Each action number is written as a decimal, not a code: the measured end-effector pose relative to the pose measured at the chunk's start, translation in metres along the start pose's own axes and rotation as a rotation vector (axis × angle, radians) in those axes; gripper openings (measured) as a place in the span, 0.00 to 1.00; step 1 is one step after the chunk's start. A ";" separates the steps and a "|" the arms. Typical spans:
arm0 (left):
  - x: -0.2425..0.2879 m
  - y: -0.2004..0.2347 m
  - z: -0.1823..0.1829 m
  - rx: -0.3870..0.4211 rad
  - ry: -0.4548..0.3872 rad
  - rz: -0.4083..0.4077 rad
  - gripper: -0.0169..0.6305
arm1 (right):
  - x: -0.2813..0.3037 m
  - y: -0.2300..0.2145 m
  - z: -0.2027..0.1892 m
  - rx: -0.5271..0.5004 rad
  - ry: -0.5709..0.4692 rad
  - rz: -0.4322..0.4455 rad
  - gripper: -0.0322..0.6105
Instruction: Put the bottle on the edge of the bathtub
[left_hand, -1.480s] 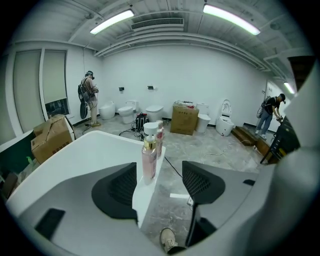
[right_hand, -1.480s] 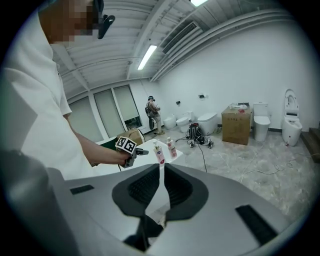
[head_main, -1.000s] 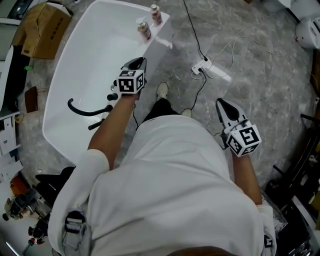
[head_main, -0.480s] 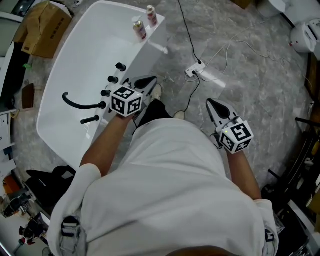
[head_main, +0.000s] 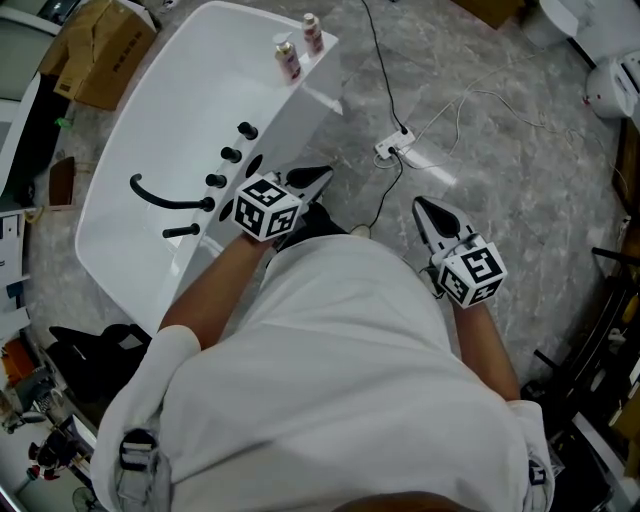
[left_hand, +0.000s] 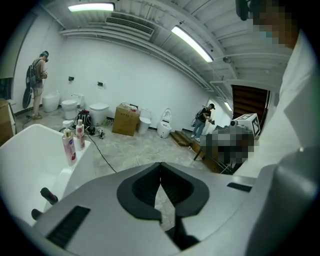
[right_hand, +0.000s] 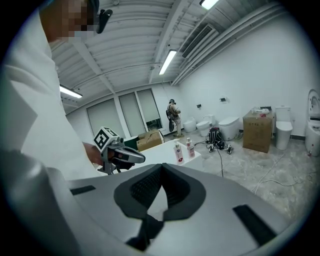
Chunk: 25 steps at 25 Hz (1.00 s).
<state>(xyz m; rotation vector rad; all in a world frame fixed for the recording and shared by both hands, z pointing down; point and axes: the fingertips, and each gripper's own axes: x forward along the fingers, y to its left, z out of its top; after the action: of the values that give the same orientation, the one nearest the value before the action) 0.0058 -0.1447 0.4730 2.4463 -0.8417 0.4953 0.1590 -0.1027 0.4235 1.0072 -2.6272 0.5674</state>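
Note:
Two pink-and-white bottles stand upright side by side on the far corner ledge of the white bathtub (head_main: 170, 110): one (head_main: 288, 58) nearer, the other (head_main: 312, 32) behind it. They also show in the left gripper view as bottle (left_hand: 68, 145) and bottle (left_hand: 79, 134), and in the right gripper view as bottle (right_hand: 178, 152) and bottle (right_hand: 190, 148). My left gripper (head_main: 322, 176) hangs beside the tub's outer wall, shut and holding nothing, well short of the bottles. My right gripper (head_main: 420, 205) is over the floor to the right, shut and holding nothing.
A black spout (head_main: 160, 200) and black knobs (head_main: 232, 154) sit on the tub's near rim. A white power strip (head_main: 395, 148) with cables lies on the grey floor. A cardboard box (head_main: 105, 50) stands beyond the tub. Toilets (left_hand: 99, 112) and people stand far off.
My left gripper has drawn back from over the tub's rim to beside its outer wall, nearer my body. The right gripper has barely moved. Both bottles stay on the ledge.

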 end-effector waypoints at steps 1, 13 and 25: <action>0.000 0.000 -0.001 -0.001 0.001 0.004 0.05 | 0.000 0.000 -0.001 -0.001 0.000 0.002 0.06; 0.001 -0.005 -0.008 -0.003 0.004 0.023 0.05 | -0.008 -0.007 -0.005 -0.013 -0.002 -0.003 0.06; 0.010 -0.002 -0.009 0.010 0.027 0.026 0.05 | -0.014 -0.016 -0.008 0.005 -0.010 -0.031 0.06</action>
<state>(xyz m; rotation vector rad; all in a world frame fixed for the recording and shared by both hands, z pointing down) 0.0125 -0.1429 0.4845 2.4353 -0.8633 0.5421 0.1806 -0.1021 0.4295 1.0524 -2.6153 0.5641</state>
